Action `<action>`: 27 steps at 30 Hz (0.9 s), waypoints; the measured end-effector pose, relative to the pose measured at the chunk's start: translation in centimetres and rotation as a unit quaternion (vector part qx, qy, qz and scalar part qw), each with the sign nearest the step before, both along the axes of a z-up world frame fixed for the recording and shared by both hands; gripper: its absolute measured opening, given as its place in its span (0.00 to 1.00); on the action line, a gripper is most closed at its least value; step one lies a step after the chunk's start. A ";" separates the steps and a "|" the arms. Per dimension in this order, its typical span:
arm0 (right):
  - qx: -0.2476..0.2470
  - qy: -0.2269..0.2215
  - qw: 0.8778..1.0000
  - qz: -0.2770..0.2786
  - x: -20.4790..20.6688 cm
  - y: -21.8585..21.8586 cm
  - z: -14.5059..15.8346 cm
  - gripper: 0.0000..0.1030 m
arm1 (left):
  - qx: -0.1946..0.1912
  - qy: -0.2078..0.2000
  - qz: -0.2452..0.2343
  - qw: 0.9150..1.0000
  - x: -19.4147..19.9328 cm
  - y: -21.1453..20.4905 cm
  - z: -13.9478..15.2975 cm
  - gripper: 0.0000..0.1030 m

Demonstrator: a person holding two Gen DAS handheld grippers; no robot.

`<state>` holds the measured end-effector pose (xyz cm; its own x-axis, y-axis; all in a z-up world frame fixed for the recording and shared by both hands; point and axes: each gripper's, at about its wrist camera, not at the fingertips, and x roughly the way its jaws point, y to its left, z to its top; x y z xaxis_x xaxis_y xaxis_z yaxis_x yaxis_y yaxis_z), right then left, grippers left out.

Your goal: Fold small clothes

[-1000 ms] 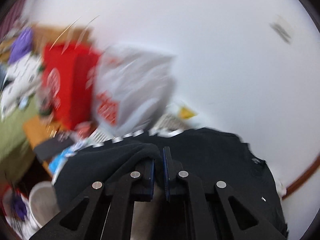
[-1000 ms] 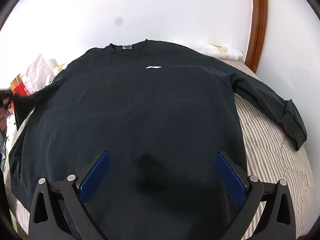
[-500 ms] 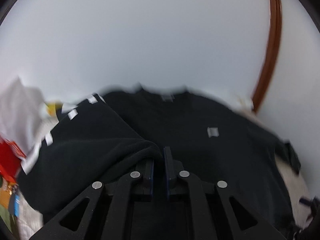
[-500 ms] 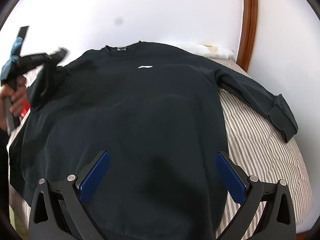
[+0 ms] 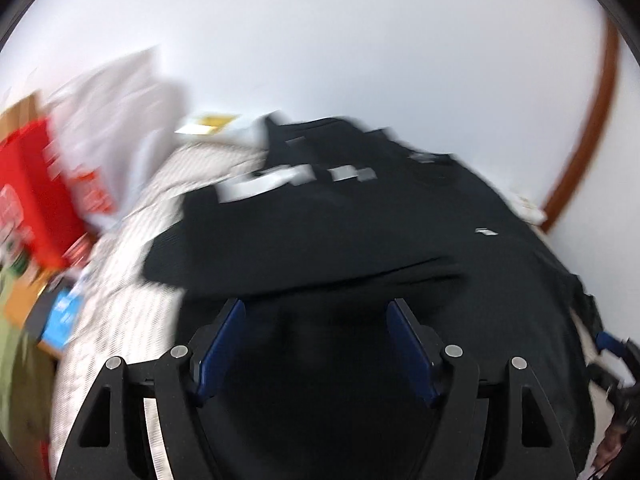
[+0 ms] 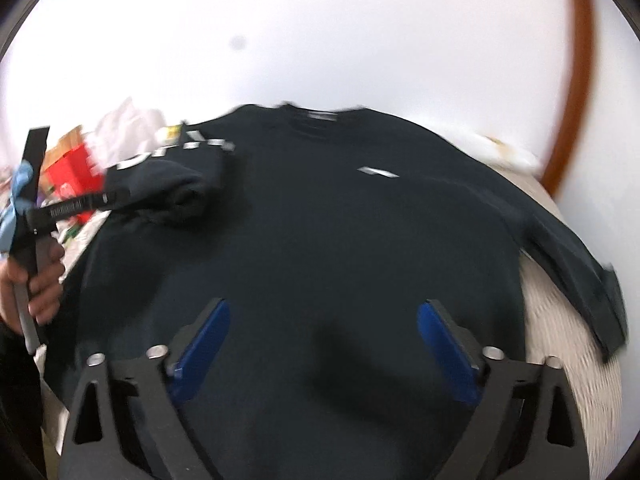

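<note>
A black long-sleeved sweatshirt (image 6: 340, 240) lies flat on a striped bed cover, collar at the far side. Its left sleeve (image 6: 168, 184), with white lettering, lies folded over onto the chest; the sleeve also shows in the left wrist view (image 5: 312, 216). Its right sleeve (image 6: 576, 260) stretches out to the right. My left gripper (image 5: 316, 320) is open and empty just above the sweatshirt, near the folded sleeve. My right gripper (image 6: 322, 320) is open and empty over the lower middle of the sweatshirt.
The striped bed cover (image 5: 132, 280) shows bare at the left and at the right (image 6: 560, 320). A red box (image 5: 28, 188) and white bags (image 5: 116, 120) stand at the bed's left edge. A white wall and brown wooden trim (image 6: 576, 80) rise behind.
My left gripper carried the left sleeve over onto the chest, then opened and let it go. The right gripper stayed open and shifted a little.
</note>
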<state>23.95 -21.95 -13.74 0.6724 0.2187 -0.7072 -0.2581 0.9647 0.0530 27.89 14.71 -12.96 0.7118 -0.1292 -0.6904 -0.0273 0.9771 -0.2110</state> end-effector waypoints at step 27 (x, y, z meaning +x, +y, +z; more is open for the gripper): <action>0.043 -0.013 0.976 0.212 15.7 23.0 -2.2 0.06 | -0.027 0.057 0.045 0.997 1.0 5.5 -4.8 0.76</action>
<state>39.69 1.04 -15.90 0.5255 0.5392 -0.6581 -0.6357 0.7630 0.1174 28.91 20.21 -17.78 0.6401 -0.1071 -0.7608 -0.1407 0.9572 -0.2531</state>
